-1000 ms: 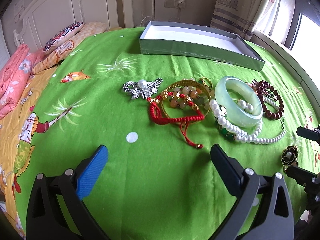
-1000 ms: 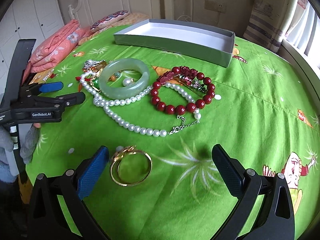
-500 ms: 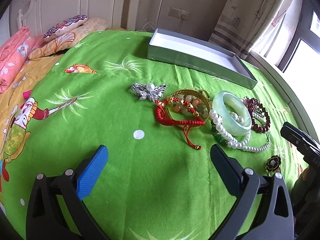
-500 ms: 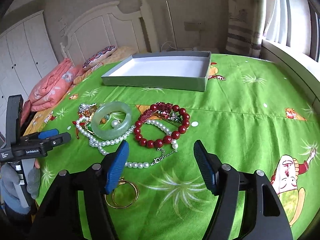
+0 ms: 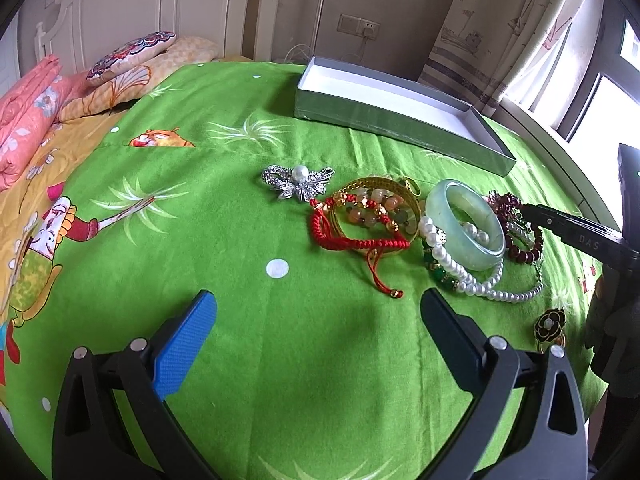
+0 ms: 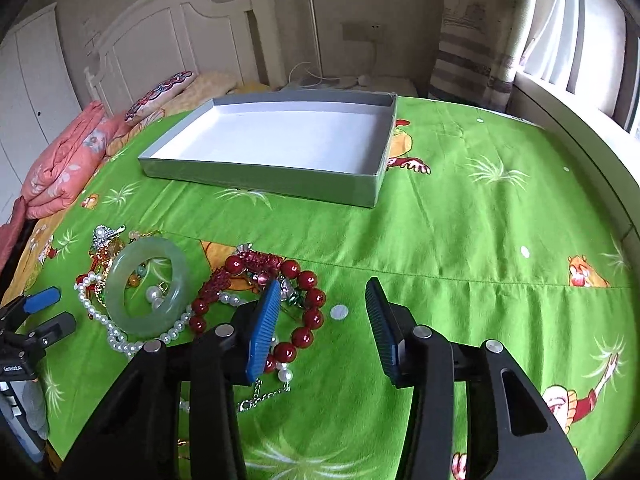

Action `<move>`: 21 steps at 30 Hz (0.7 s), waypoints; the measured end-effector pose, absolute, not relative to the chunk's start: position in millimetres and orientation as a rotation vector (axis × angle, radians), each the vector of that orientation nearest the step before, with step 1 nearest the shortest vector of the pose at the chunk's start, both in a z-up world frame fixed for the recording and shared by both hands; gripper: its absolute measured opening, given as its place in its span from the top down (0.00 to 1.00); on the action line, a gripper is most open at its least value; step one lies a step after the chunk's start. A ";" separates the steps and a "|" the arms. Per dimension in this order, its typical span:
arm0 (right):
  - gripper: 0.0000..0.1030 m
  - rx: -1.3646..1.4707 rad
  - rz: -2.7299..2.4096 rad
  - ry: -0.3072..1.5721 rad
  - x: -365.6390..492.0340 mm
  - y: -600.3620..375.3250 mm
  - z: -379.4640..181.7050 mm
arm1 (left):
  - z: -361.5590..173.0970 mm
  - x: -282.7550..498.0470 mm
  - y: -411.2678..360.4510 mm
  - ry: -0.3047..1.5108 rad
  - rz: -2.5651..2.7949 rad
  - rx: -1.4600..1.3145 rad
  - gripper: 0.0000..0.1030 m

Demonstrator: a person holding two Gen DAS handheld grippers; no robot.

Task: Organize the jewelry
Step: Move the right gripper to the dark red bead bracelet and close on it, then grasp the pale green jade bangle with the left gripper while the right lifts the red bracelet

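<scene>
Jewelry lies on a green bedspread: a silver brooch (image 5: 298, 181), a gold bangle with a red cord bracelet (image 5: 362, 222), a jade bangle (image 5: 464, 224), a pearl necklace (image 5: 480, 284), a dark red bead bracelet (image 5: 524, 236) and a black flower ring (image 5: 550, 324). An open grey box (image 5: 400, 114) with nothing in it stands behind them. My left gripper (image 5: 318, 314) is open and empty, in front of the pile. My right gripper (image 6: 322, 310) is open and empty, just above the red bead bracelet (image 6: 304, 312), beside the jade bangle (image 6: 148, 284).
Pillows and a folded pink quilt (image 5: 24, 108) lie at the left by the headboard. A curtain and window (image 6: 568, 40) are at the right. The bed's edge runs along the right side. The grey box (image 6: 280, 148) sits beyond the jewelry.
My right gripper has moved forward over the pile to the red bead bracelet, its jaws narrower than before. My left gripper has pulled back and risen a little.
</scene>
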State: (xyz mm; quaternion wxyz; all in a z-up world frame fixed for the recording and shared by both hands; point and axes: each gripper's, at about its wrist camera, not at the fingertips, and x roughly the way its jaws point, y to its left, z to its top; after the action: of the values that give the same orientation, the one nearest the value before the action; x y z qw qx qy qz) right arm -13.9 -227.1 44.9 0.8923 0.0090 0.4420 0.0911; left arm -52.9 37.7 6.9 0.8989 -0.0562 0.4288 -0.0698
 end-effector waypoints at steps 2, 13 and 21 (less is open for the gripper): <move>0.65 0.008 0.229 0.939 -9.9 -225.2 39.6 | 6.9 -52.8 37.4 0.888 -0.144 -0.115 0.02; 0.86 0.010 0.320 0.840 -47.8 -224.7 51.9 | 10.5 -57.8 32.0 0.859 -0.176 -0.100 0.04; 0.86 0.013 0.221 0.694 -84.6 -249.3 72.2 | 25.7 -66.5 2.5 0.805 -0.251 -0.009 0.10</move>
State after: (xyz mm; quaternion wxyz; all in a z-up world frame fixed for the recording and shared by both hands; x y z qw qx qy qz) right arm -84.6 -249.3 72.2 0.9343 0.0064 0.3395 0.1083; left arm -66.5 2.5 25.7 0.9125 -0.0046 0.3906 -0.1216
